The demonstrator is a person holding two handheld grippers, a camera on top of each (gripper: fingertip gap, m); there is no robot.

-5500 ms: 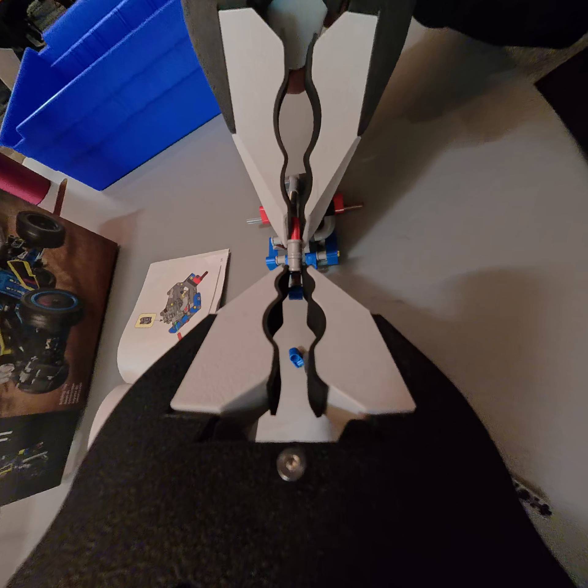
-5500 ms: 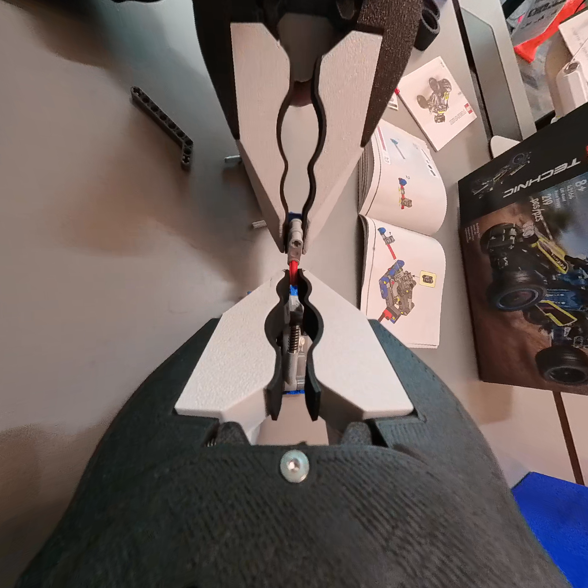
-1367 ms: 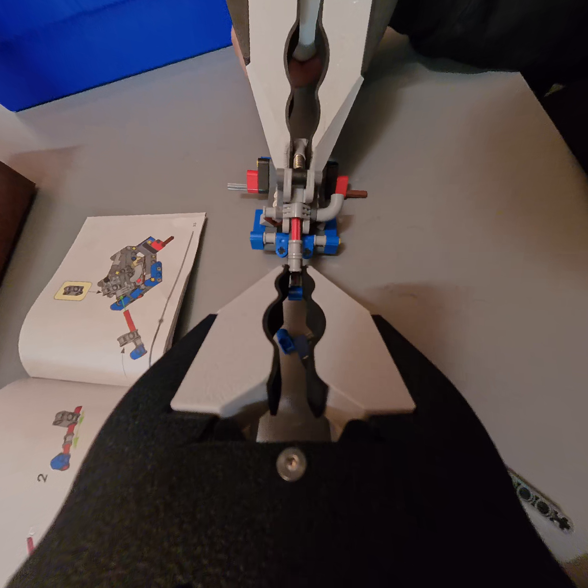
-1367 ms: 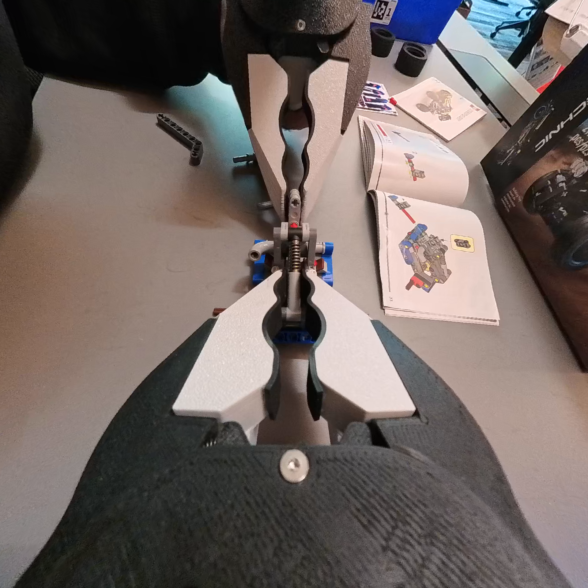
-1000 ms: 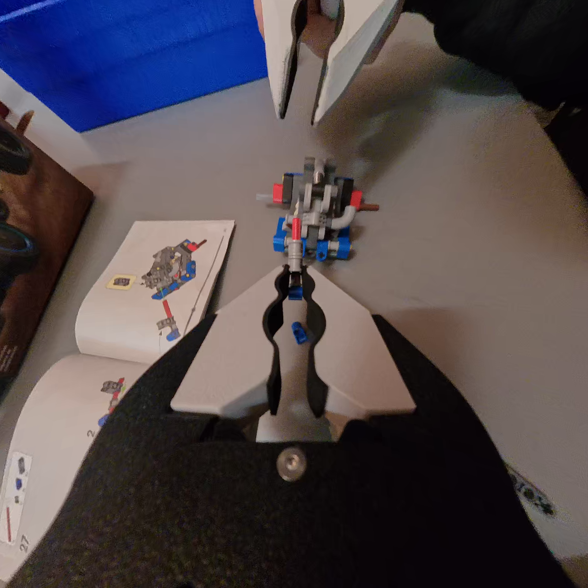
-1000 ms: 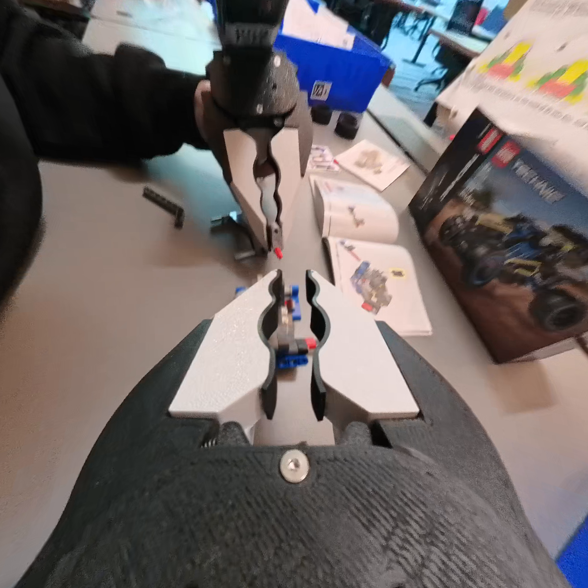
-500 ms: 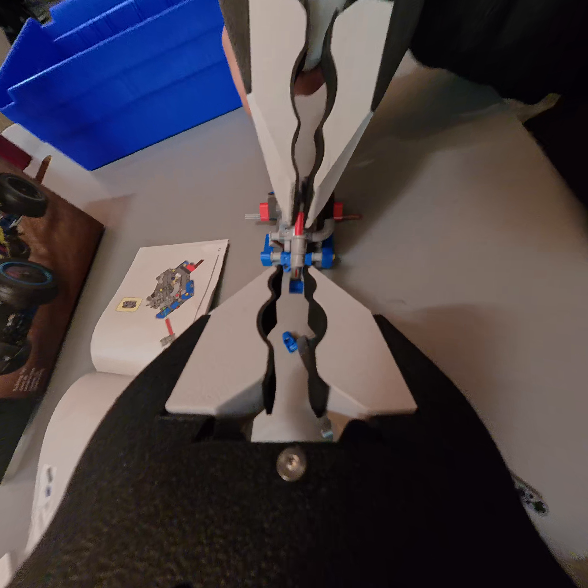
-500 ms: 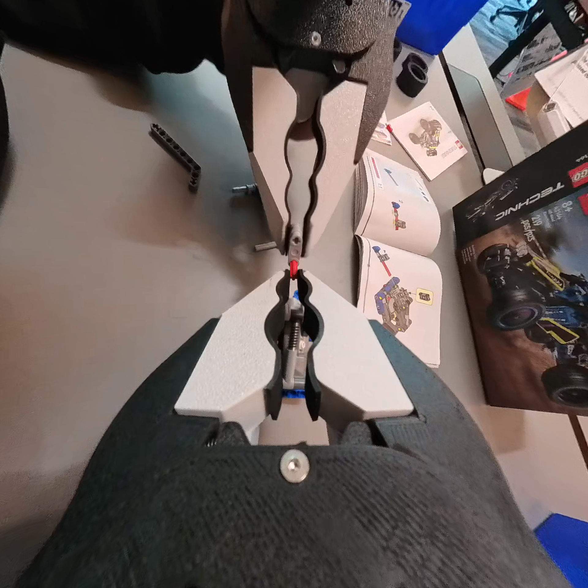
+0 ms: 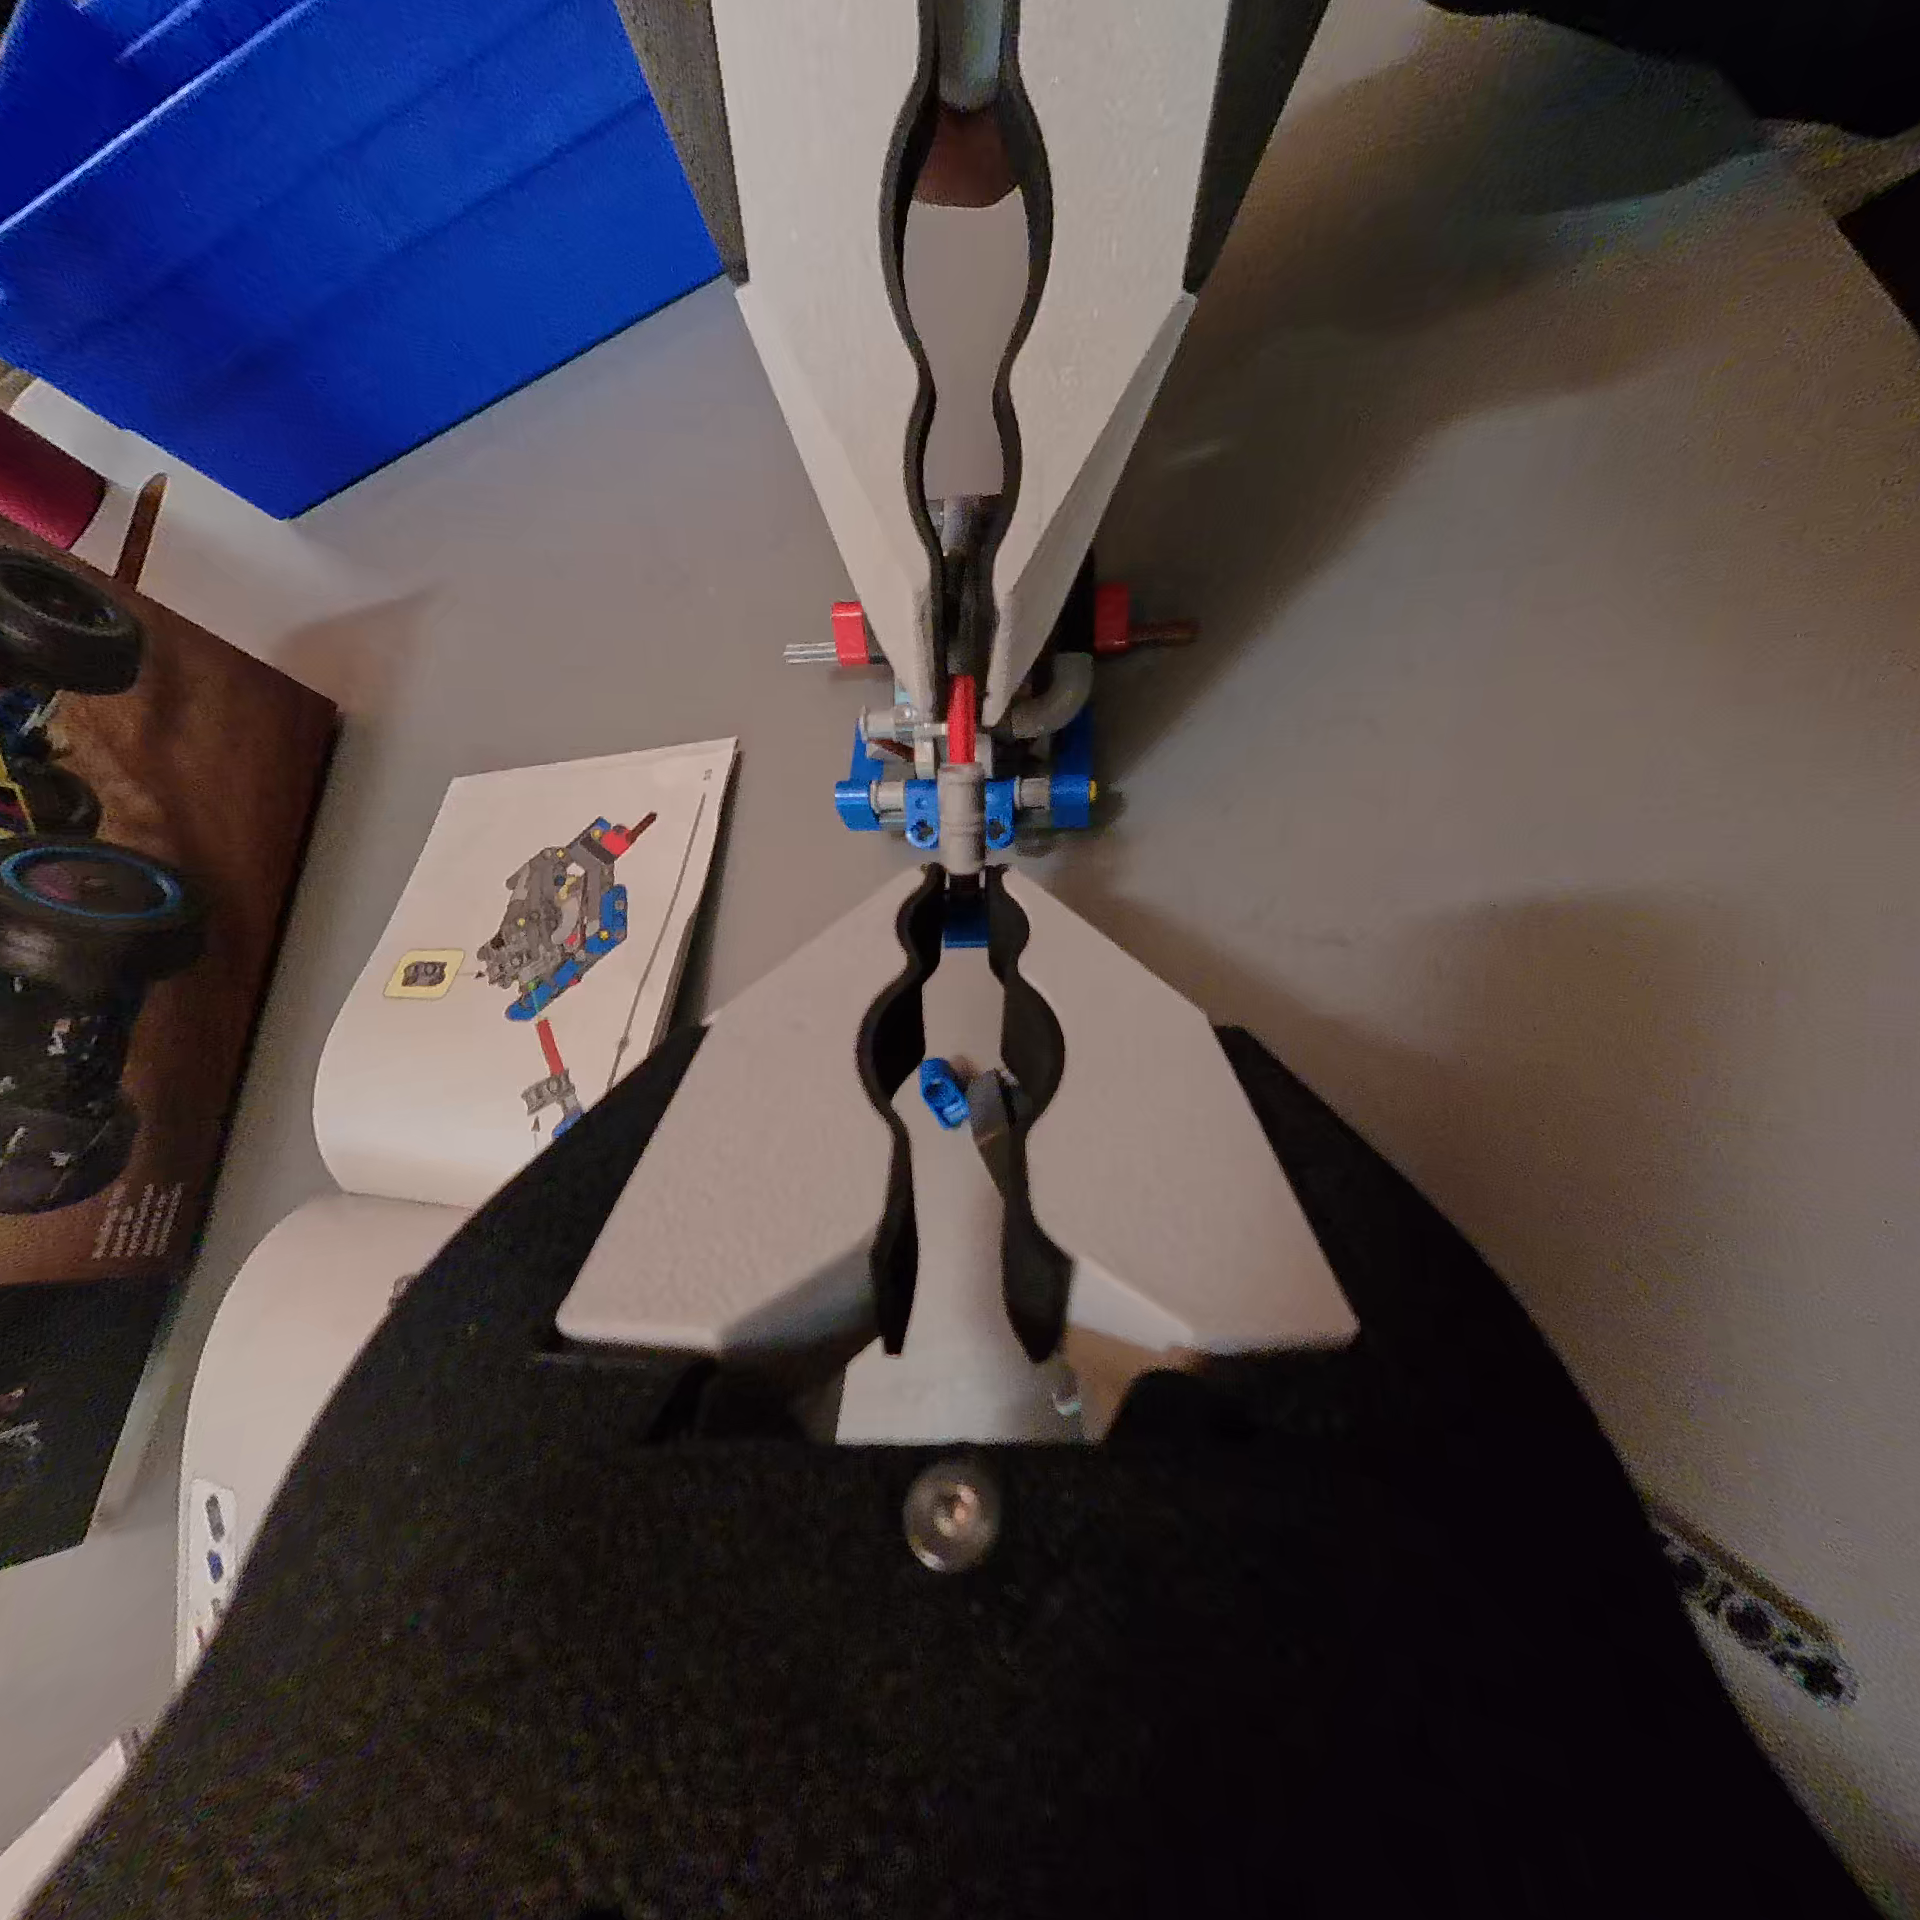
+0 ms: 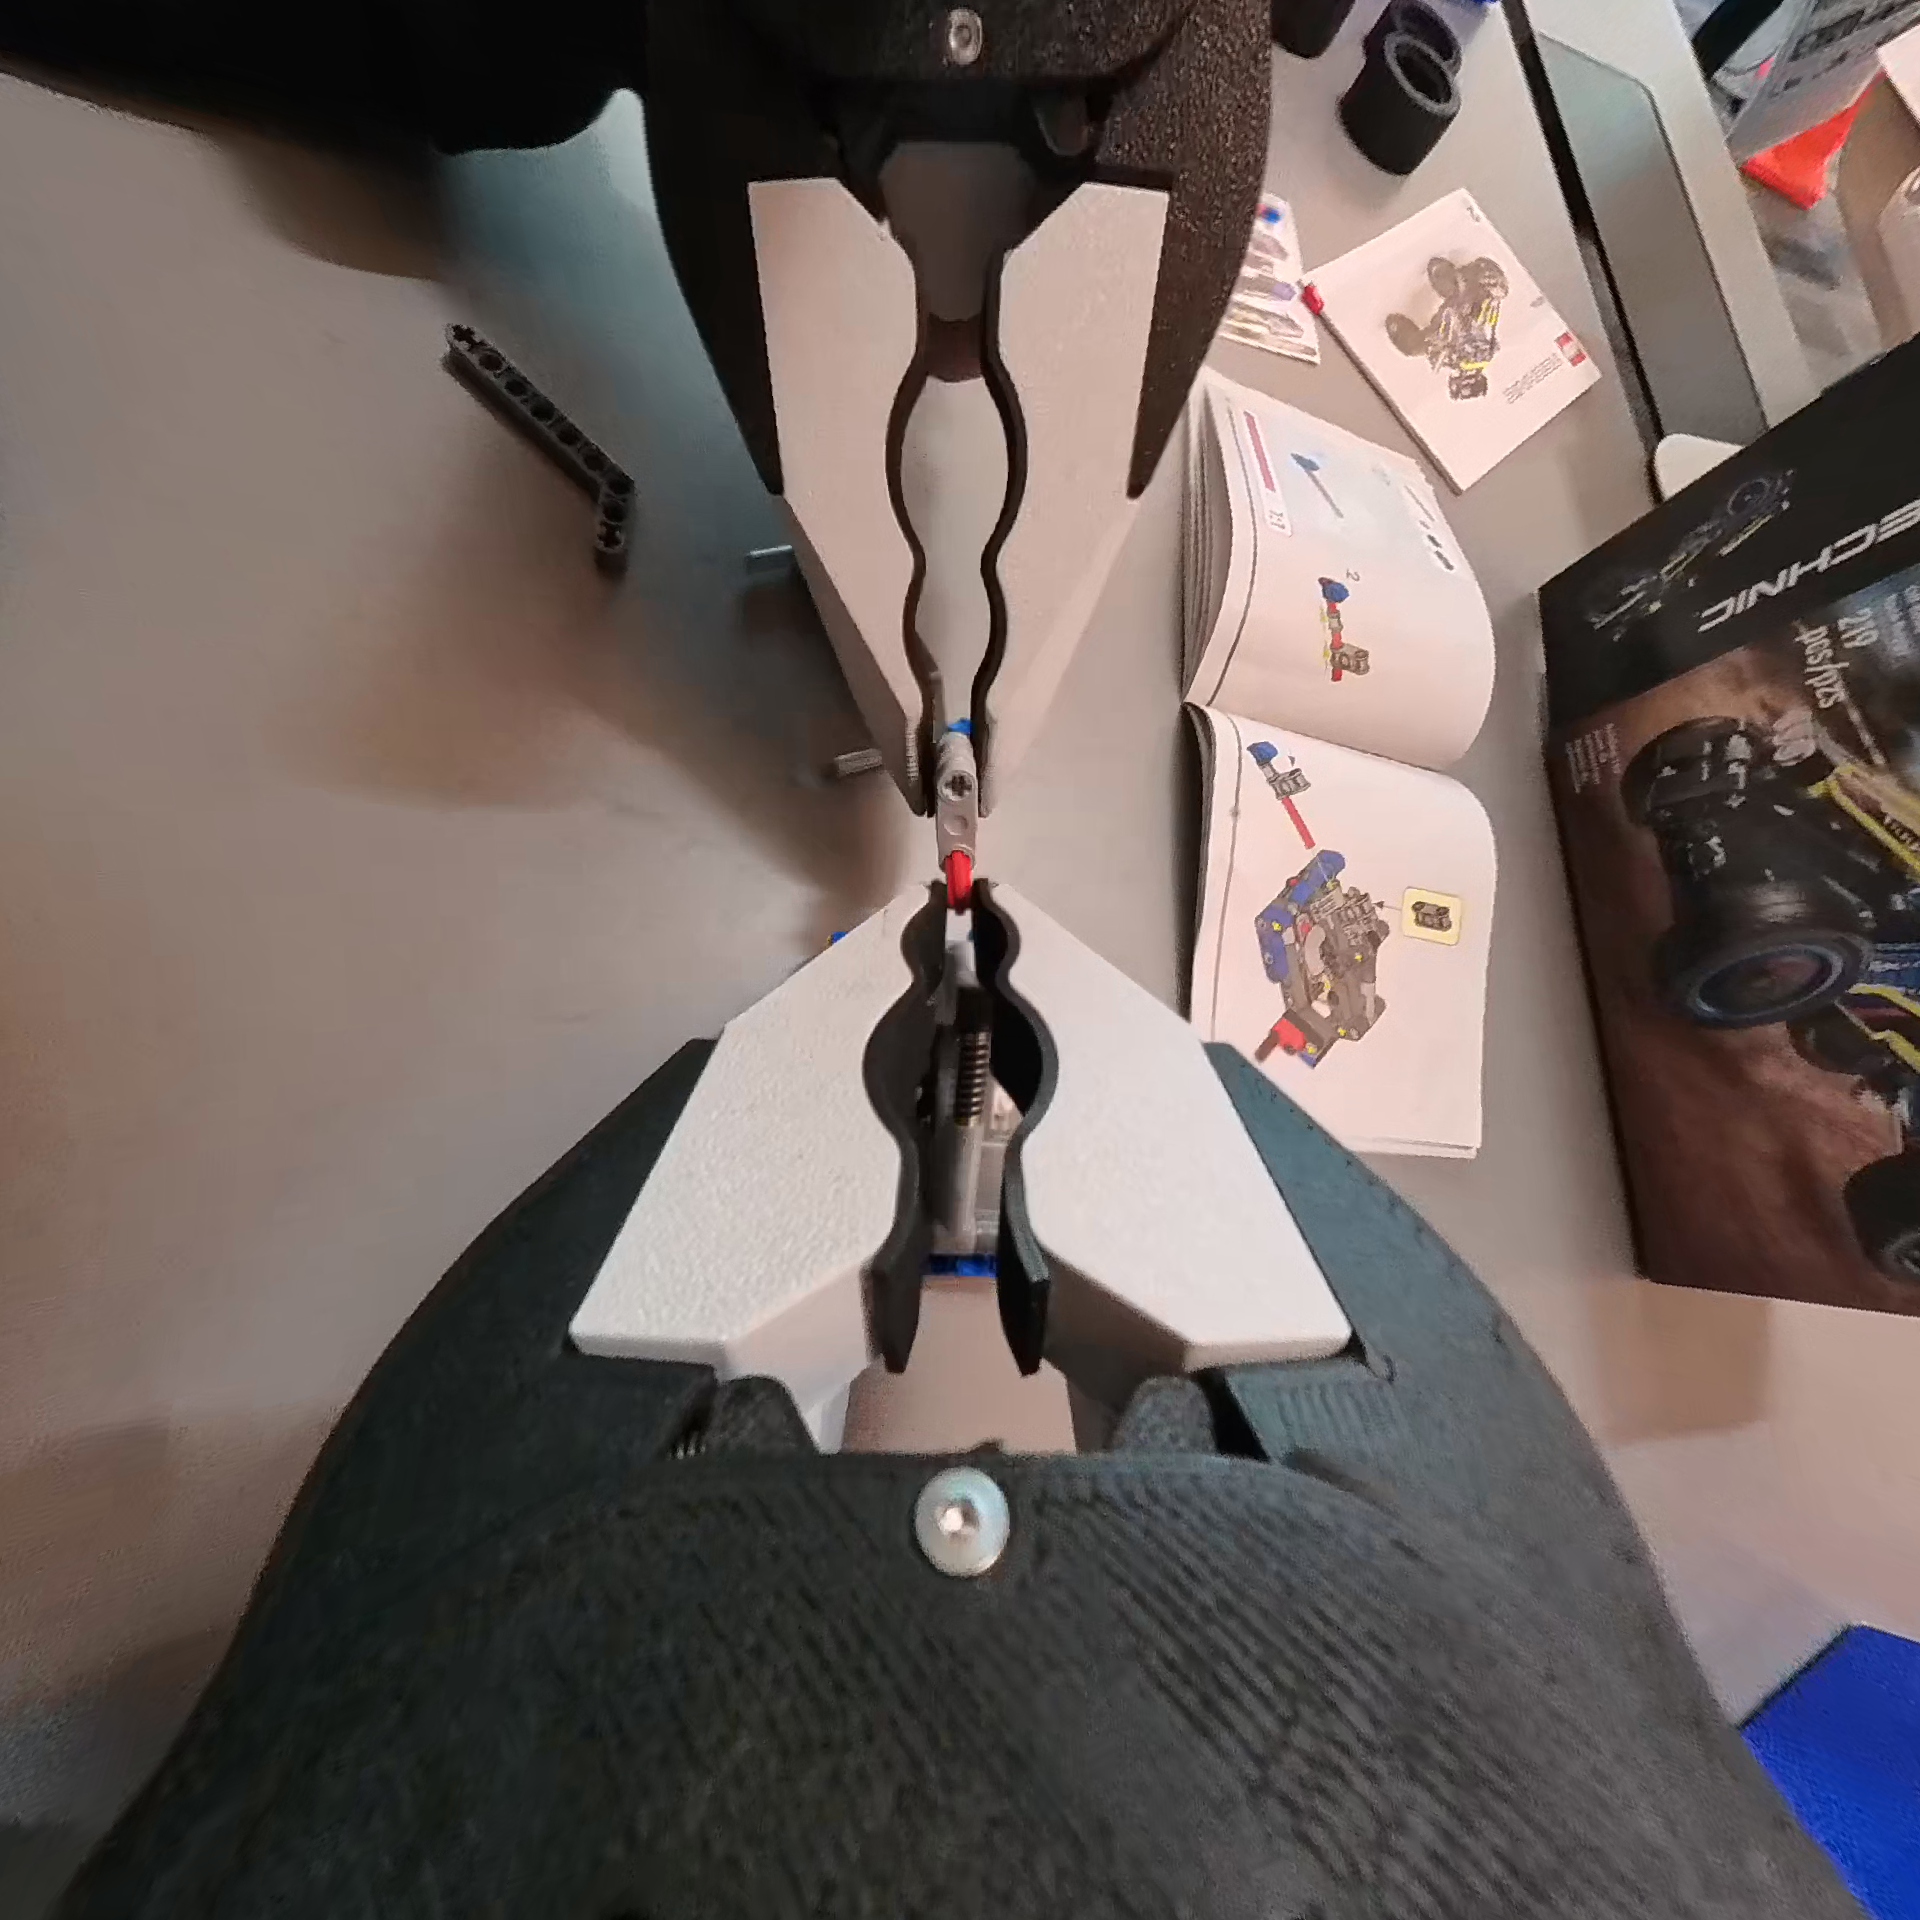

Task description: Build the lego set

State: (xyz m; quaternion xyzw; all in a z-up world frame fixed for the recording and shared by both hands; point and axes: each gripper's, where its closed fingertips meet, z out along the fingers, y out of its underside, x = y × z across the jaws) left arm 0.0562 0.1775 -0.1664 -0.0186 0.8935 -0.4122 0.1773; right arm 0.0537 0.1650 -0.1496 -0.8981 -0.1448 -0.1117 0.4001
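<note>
In the left wrist view my left gripper (image 9: 961, 883) is shut on a small sub-assembly (image 9: 961, 805): a grey connector with a red axle (image 9: 961, 717) pointing forward. My right gripper (image 9: 961, 707) comes in from the top, shut on the blue and grey lego chassis (image 9: 1060, 800). The two grippers stand tip to tip, and the axle's end is at the chassis. In the right wrist view my right gripper (image 10: 961, 914) grips the chassis (image 10: 971, 1143) around its spring strut, and the left gripper (image 10: 954, 800) holds the connector (image 10: 956, 790) just beyond. I cannot tell whether the chassis rests on the table.
An open instruction booklet (image 9: 540, 935) (image 10: 1340, 935) and the set's box (image 9: 104, 935) (image 10: 1766, 831) lie to one side. Blue bins (image 9: 364, 260) stand behind. A black angled beam (image 10: 540, 457), black tyres (image 10: 1392, 73) and a loose blue pin (image 9: 940, 1091) lie on the table. Left and right tips are no more than a few centimetres apart.
One second ago my right gripper was open and lifted off the chassis. It has come back down and shut on it. My left gripper again has the red axle at the chassis.
</note>
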